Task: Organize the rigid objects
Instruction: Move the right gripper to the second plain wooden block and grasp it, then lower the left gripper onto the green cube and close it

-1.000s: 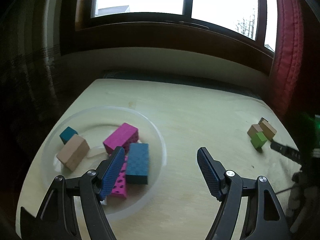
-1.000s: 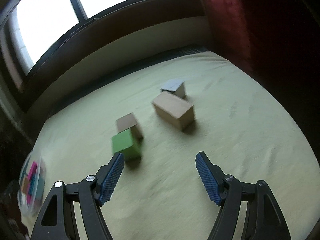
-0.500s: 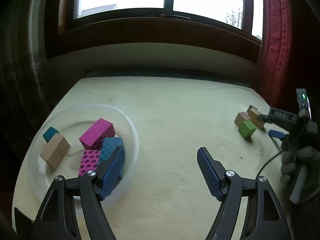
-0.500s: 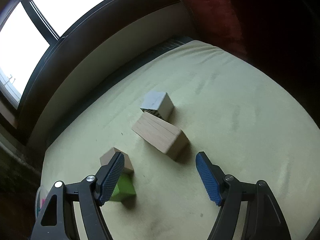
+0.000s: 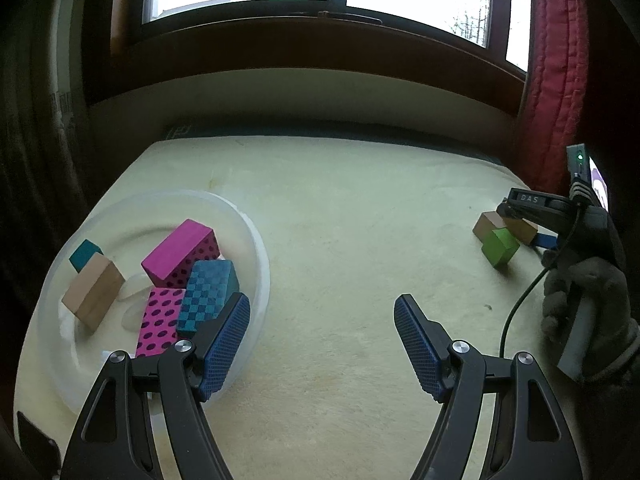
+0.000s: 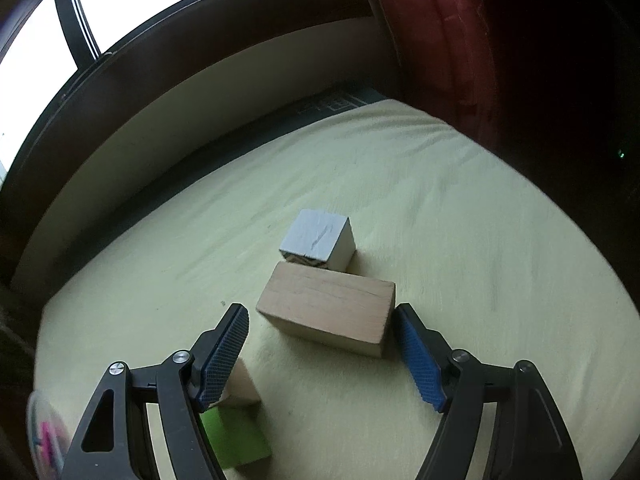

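Right gripper (image 6: 320, 344) is spread wide and straddling the long plain wooden block (image 6: 326, 314), which lies on the pale yellow-green padded surface (image 6: 460, 220) near its right edge. The block's long axis runs across my claw, left to right, tilted a touch, so the pads face its short ends. The right pad looks just beside, maybe touching, the block's right end; the left pad stands apart from the left end. I'd say closing here grabs it lengthwise, and that's a wide span, so I'd want the pads square on the end faces.

Crowded neighbourhood: a pale grey-topped wooden cube (image 6: 318, 244) sits touching the block's far side, and a small tan wooden cube (image 6: 242, 388) and a green wooden cube (image 6: 236, 440) sit under my left finger.

Left gripper (image 5: 322, 344) hangs spread and empty above the surface, its left pad over the rim of the clear round plastic bowl (image 5: 256, 240), which holds pink, teal and tan blocks at the left edge. The right claw is clearly the nearer one for this pick.
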Demonstrator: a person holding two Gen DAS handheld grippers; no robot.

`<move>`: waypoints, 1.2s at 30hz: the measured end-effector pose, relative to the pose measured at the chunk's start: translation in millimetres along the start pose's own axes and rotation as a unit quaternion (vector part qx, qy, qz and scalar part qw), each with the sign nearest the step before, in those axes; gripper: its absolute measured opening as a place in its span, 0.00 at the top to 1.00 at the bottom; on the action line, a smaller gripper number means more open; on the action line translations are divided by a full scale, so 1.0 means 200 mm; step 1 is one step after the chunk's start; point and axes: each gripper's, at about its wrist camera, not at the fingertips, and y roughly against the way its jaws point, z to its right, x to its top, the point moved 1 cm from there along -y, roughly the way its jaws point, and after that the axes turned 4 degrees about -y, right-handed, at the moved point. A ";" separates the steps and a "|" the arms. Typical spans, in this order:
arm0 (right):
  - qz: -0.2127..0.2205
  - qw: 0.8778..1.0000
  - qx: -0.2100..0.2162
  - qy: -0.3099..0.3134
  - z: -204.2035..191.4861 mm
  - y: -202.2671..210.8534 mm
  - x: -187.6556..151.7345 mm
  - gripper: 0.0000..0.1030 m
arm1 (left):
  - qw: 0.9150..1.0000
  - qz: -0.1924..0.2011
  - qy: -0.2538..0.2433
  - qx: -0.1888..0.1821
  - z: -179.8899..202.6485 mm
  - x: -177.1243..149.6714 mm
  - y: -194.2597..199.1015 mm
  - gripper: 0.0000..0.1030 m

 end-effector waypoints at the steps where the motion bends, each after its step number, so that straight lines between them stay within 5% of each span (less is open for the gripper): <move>1: 0.004 1.000 -0.007 0.006 -0.01 -0.01 0.00 0.25 | 1.000 -0.001 -0.001 0.000 0.00 0.00 -0.01 0.27; 7: 0.012 0.999 -0.026 0.021 -0.02 -0.02 0.01 0.32 | 1.000 -0.005 -0.005 -0.002 0.02 0.00 -0.02 0.27; 21: 0.013 0.998 0.018 0.058 0.10 0.16 -0.08 0.33 | 1.000 -0.008 -0.011 0.000 0.04 0.01 -0.04 0.27; 36: 0.050 0.992 0.032 0.108 0.29 0.34 -0.19 0.33 | 0.999 -0.022 -0.039 -0.027 0.29 0.06 -0.13 0.27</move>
